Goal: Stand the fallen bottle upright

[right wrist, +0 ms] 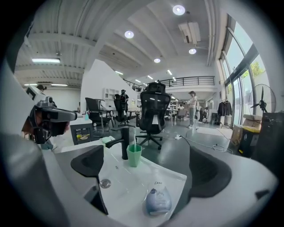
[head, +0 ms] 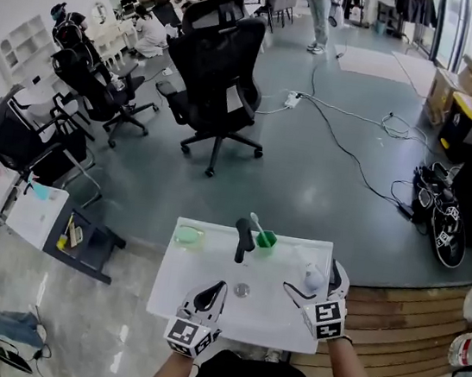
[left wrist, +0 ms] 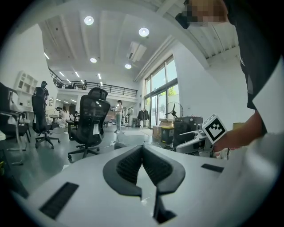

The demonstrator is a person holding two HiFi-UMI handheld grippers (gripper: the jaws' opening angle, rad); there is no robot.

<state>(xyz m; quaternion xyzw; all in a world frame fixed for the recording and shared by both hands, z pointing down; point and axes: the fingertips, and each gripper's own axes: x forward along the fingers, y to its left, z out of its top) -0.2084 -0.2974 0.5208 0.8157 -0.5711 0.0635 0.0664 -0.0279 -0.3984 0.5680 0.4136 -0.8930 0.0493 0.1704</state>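
Bottle [right wrist: 157,200] noted lying flat on the white sink [head: 184,276], right of the black faucet [head: 244,238] in the head view and nearer the front edge. Green cup [head: 265,241] with a toothbrush [head: 256,223] stood just right of the faucet, between faucet and bottle but apart from the bottle. Pale green dish [head: 187,236] seen left of the faucet; drain [head: 242,289] directly in front of it. Black office chair [head: 221,77] on the floor well beyond the faucet.

Bottle's long axis is run front to back. The narrow end is pointed toward the back edge and the broad blue end toward the front. The cap end cannot be made out.

Right gripper [right wrist: 147,167]: jaws spread wide, one either side of the bottle, with no contact seen. Left gripper [left wrist: 142,165]: jaws pressed together on nothing, held front-left of the faucet.
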